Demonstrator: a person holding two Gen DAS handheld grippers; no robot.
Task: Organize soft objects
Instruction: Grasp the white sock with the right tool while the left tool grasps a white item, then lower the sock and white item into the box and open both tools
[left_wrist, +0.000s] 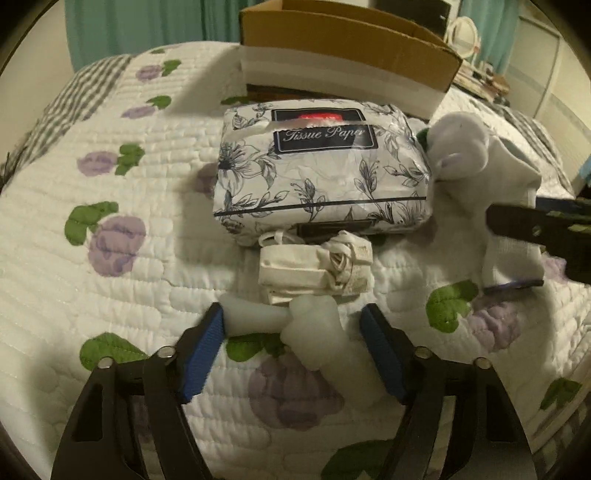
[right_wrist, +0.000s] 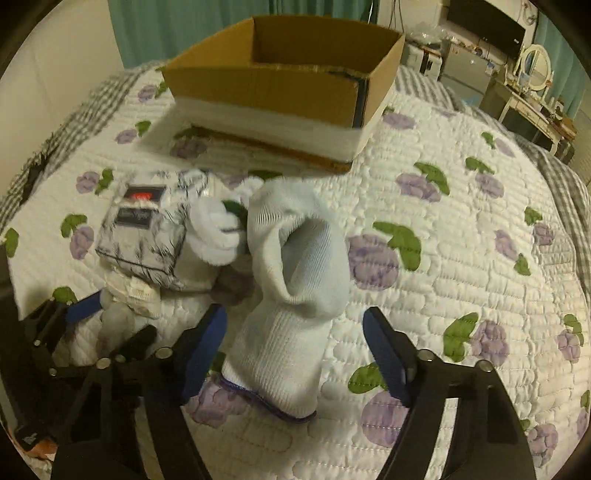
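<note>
My left gripper is open, its blue pads on either side of a white foam piece lying on the quilt. Beyond it lie a folded white cloth pouch with cords and a floral tissue paper pack. My right gripper is open around a white glove that stands crumpled on the bed; the glove also shows in the left wrist view. The tissue pack lies to its left. An open cardboard box stands behind them.
The bed has a white quilt with purple flowers and a grey checked edge. Green curtains hang behind. A dresser with an oval mirror stands at the far right. The left gripper shows at the lower left of the right wrist view.
</note>
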